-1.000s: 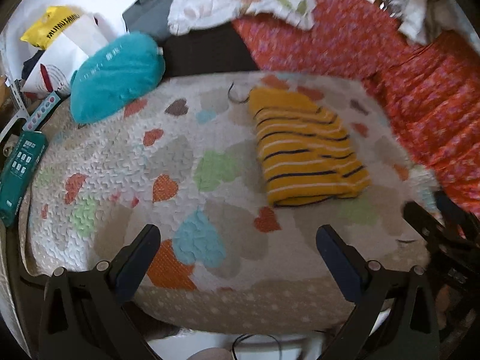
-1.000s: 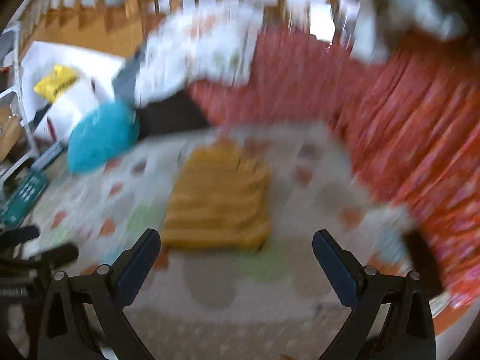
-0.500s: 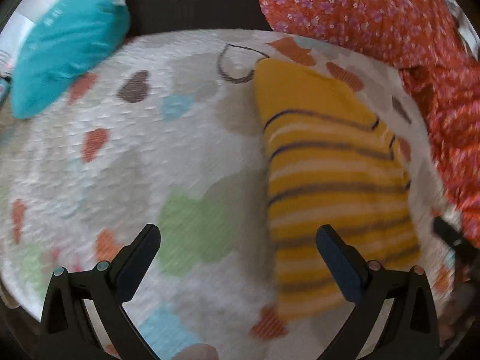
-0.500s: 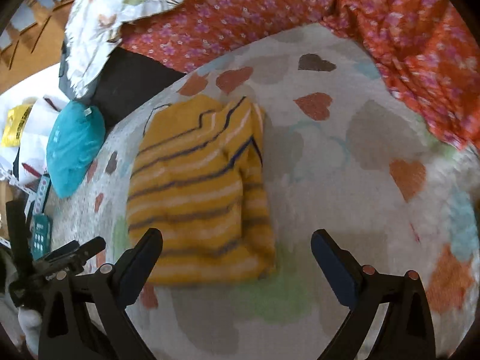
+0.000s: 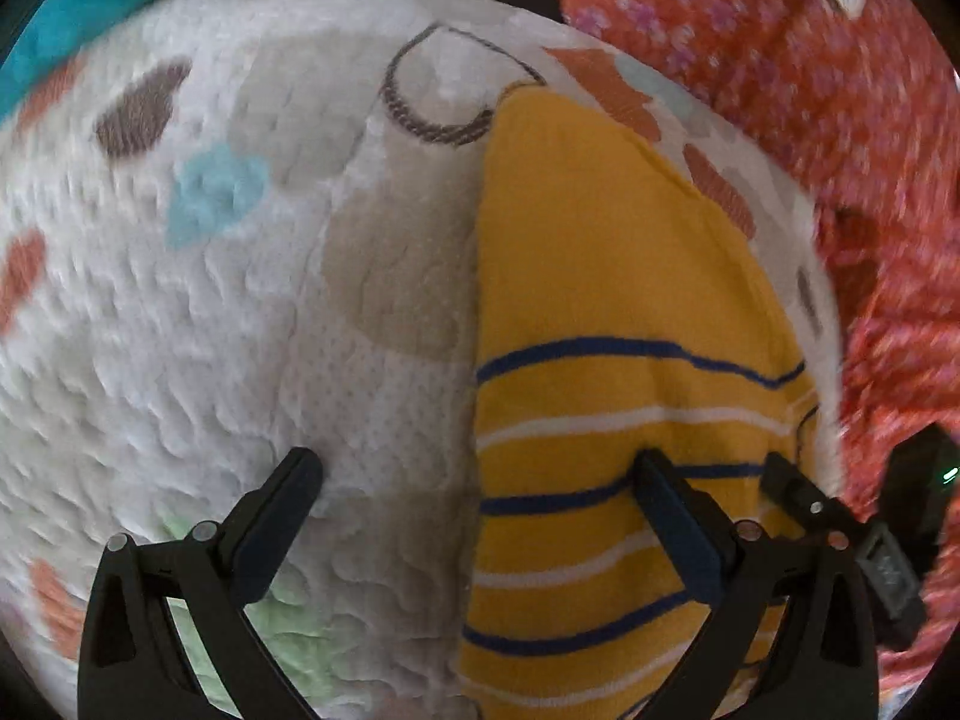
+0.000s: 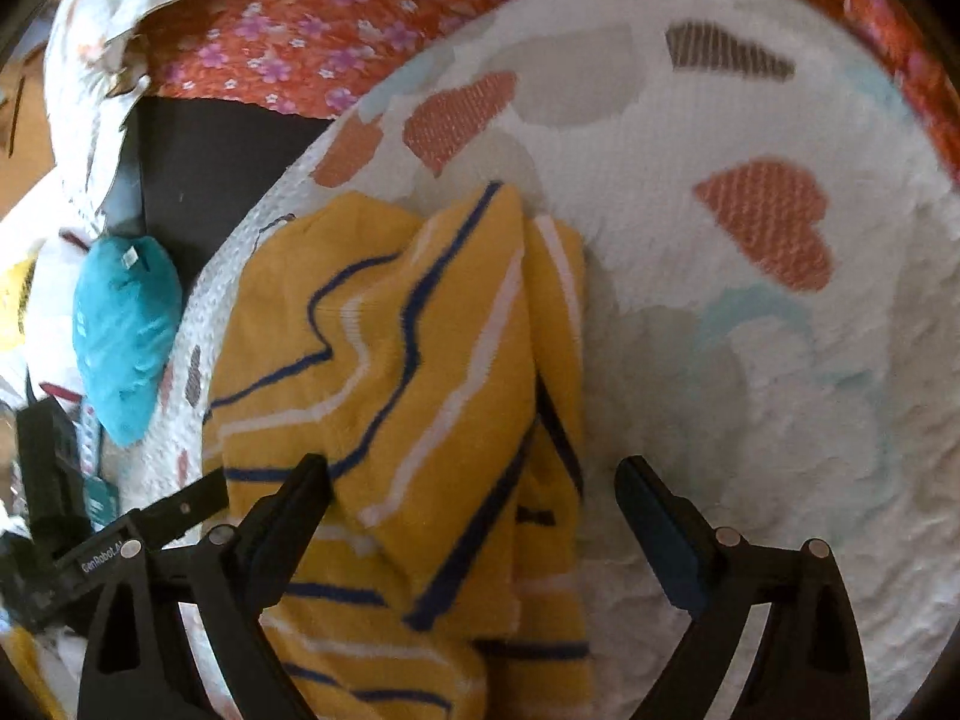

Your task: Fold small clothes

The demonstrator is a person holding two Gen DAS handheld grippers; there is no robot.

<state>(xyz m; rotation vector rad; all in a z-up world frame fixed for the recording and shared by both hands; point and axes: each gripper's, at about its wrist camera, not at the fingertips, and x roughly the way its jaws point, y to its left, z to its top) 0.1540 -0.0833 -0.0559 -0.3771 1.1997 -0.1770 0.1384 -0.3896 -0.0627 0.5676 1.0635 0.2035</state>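
A small yellow sweater (image 5: 612,360) with navy and white stripes lies folded on a white quilt (image 5: 210,330) printed with coloured hearts. My left gripper (image 5: 474,480) is open, low over the sweater's left edge, one finger over the quilt and one over the sweater. My right gripper (image 6: 474,486) is open, low over the sweater's (image 6: 408,372) right edge, where folded layers and a sleeve bunch up. Each gripper shows at the edge of the other's view, the right one (image 5: 840,534) and the left one (image 6: 120,540).
A red floral blanket (image 5: 810,90) bounds the quilt on the far and right sides. A teal cushion (image 6: 126,336) lies off the quilt's left edge beside a dark surface (image 6: 204,162). A white leaf-print cloth (image 6: 90,30) lies beyond.
Both grippers have come down and forward close to the sweater, left at its left edge, right at its right edge. Both stay open. The sweater has not moved.
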